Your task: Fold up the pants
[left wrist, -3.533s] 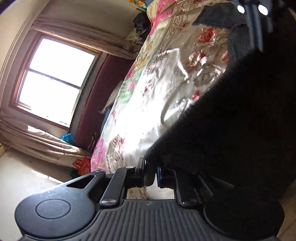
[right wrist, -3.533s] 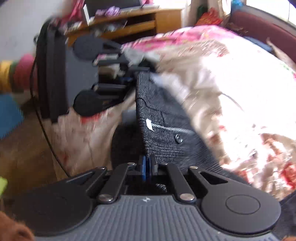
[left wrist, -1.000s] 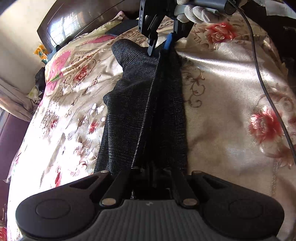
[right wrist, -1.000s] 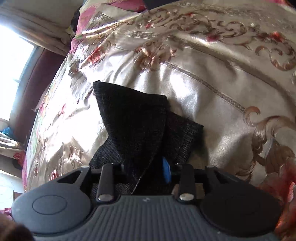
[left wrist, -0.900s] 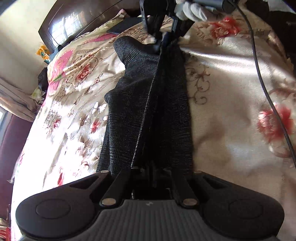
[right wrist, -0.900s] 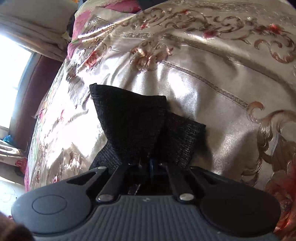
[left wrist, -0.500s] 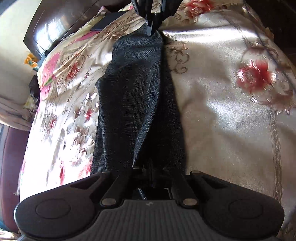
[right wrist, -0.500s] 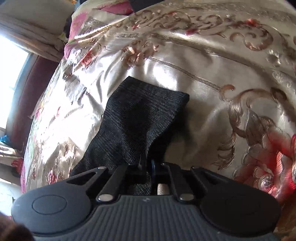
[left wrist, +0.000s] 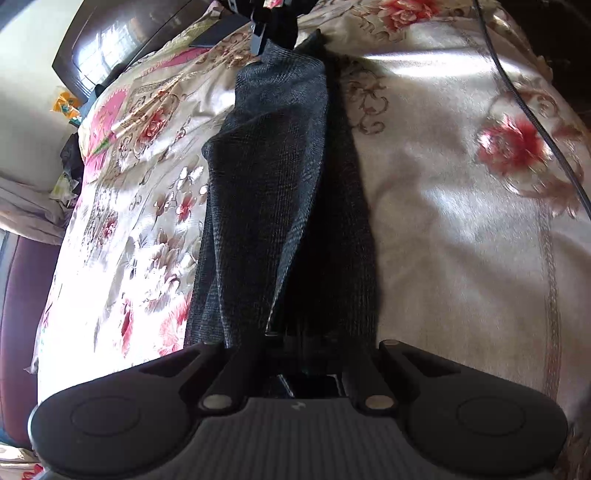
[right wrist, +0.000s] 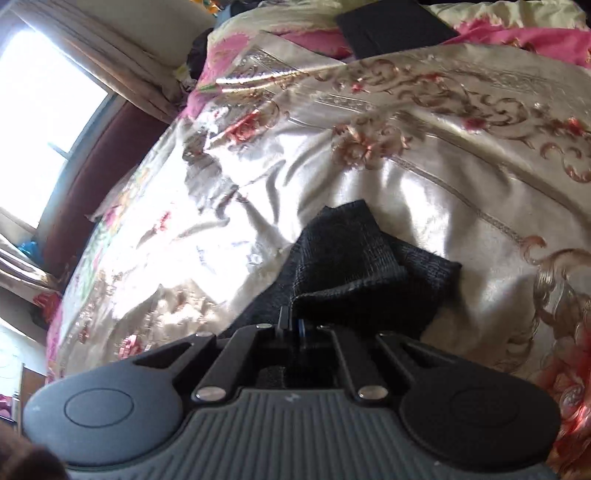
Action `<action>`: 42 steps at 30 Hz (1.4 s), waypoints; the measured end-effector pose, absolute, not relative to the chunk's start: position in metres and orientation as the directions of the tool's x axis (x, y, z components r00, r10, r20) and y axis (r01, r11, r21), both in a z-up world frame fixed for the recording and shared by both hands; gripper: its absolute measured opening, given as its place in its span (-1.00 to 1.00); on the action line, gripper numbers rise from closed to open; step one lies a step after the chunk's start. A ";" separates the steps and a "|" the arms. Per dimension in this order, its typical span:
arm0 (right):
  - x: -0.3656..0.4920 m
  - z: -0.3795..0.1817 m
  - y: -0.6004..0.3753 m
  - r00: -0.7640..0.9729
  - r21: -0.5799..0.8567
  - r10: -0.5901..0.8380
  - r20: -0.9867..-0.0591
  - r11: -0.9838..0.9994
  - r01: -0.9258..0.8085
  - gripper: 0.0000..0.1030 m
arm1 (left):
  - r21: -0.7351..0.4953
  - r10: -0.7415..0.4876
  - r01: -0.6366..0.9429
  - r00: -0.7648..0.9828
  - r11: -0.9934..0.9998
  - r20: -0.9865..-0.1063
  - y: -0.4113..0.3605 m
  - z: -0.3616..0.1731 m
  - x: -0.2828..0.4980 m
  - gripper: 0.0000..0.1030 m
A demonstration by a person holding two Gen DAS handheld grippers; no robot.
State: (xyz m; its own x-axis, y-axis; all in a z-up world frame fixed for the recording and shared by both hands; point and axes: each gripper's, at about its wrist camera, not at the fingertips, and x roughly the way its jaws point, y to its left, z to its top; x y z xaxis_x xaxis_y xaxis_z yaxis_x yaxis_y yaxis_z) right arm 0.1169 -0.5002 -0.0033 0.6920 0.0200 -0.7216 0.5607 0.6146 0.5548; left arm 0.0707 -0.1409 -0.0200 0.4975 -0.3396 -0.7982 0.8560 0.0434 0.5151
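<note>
The dark grey pants [left wrist: 273, 192] hang stretched lengthwise just above the flowered bedspread [left wrist: 443, 206], folded leg on leg. My left gripper [left wrist: 295, 343] is shut on the near end of the pants. My right gripper [left wrist: 273, 33] shows at the far end in the left wrist view, shut on the other end. In the right wrist view my right gripper [right wrist: 291, 321] pinches the pants [right wrist: 354, 273], whose loose end bunches on the bedspread [right wrist: 443, 177] just ahead of the fingers.
A dark headboard [left wrist: 122, 40] stands at the far end of the bed. A black flat object [right wrist: 391, 26] lies on the bed near the pillows. A cable [left wrist: 517, 96] crosses the bedspread at right. A window [right wrist: 40, 114] and a maroon sofa [right wrist: 96, 177] are beside the bed.
The pants have slackened and ripple in the middle. The end held by my right gripper has crumpled and folded over onto the bedspread. Both grippers stay shut on the pants.
</note>
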 end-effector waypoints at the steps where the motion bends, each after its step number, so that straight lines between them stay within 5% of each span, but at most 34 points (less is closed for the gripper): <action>1: 0.118 -0.013 -0.505 0.670 0.559 0.035 -0.741 0.584 0.588 -0.91 | 0.518 -0.339 0.855 0.497 0.034 -0.799 -0.140 -0.021 0.069 -0.63; 7: 0.108 -0.017 -0.510 0.633 0.524 0.036 -0.773 0.597 0.607 -0.71 | 0.505 -0.338 0.862 0.490 0.046 -0.804 -0.141 -0.020 0.071 -0.63; 16: 0.093 -0.021 -0.546 0.718 0.670 0.037 -0.695 0.395 0.629 -0.64 | 0.516 -0.342 0.856 0.493 0.029 -0.800 -0.141 -0.022 0.068 -0.63; 19: 0.092 -0.021 -0.548 0.719 0.674 0.022 -0.694 0.369 0.640 -0.90 | 0.515 -0.346 0.857 0.491 0.027 -0.799 -0.142 -0.022 0.067 -0.63; 26: 0.110 0.039 -0.492 0.838 0.661 0.089 -0.538 0.661 0.354 -0.93 | 0.512 -0.347 0.859 0.481 0.004 -0.805 -0.137 -0.021 0.059 -0.63; 29: 0.113 0.006 -0.511 0.733 0.574 0.020 -0.680 0.636 0.515 -0.92 | 0.519 -0.348 0.855 0.483 -0.011 -0.803 -0.138 -0.023 0.058 -0.64; 33: 0.094 -0.021 -0.533 0.671 0.540 -0.013 -0.741 0.581 0.608 -0.92 | 0.508 -0.348 0.861 0.479 0.010 -0.806 -0.139 -0.022 0.060 -0.63; 42: 0.074 -0.014 -0.532 0.673 0.521 -0.059 -0.737 0.586 0.621 -0.78 | 0.505 -0.351 0.863 0.470 -0.009 -0.810 -0.139 -0.022 0.061 -0.64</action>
State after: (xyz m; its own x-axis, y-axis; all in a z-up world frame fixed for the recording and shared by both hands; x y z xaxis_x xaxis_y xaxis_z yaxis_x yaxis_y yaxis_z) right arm 0.0744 -0.5324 -0.0136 0.6733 -0.0594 -0.7369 0.6214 0.5856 0.5206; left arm 0.0610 -0.1391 -0.0220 0.4701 -0.3505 -0.8100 0.8633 -0.0085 0.5047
